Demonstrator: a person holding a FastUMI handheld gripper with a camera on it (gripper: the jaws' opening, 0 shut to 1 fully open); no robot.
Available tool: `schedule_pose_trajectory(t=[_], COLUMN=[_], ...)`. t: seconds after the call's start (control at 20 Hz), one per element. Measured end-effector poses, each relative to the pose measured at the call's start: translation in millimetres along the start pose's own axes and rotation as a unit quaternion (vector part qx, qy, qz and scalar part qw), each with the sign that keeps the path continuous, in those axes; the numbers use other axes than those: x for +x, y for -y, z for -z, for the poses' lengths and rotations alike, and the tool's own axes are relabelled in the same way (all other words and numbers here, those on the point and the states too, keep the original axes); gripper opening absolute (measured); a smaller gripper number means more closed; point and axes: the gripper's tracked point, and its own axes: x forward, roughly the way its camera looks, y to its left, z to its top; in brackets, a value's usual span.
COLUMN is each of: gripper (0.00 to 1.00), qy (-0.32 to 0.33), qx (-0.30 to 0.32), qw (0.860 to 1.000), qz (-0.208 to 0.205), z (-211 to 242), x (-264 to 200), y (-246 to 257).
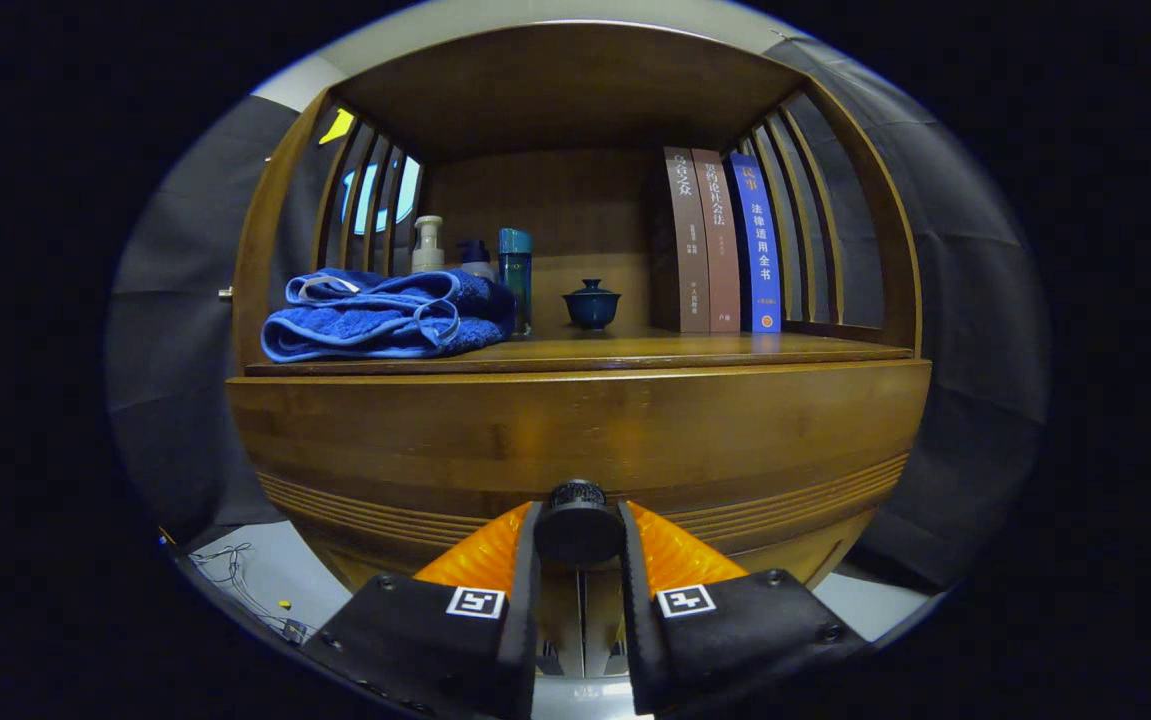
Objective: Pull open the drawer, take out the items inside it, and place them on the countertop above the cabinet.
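At the bottom centre of the frame the gripper point(578, 530) has both fingers clenched on the round dark knob point(578, 522) of the curved wooden drawer front point(575, 440). The drawer looks closed or barely started, though the gap cannot be judged from here. So nearly all the task seems left: pulling it open, lifting out its hidden contents, and setting them on the wooden countertop point(635, 350) across mid-frame, by the folded blue towel point(385, 315).
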Motion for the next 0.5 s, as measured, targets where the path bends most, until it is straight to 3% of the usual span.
schedule_pose_trajectory(t=[0.5], gripper=[0.41], qy=[-0.017], qx=[-0.006], qw=[1.0], qz=[-0.005], z=[4], x=[-36], y=[-1])
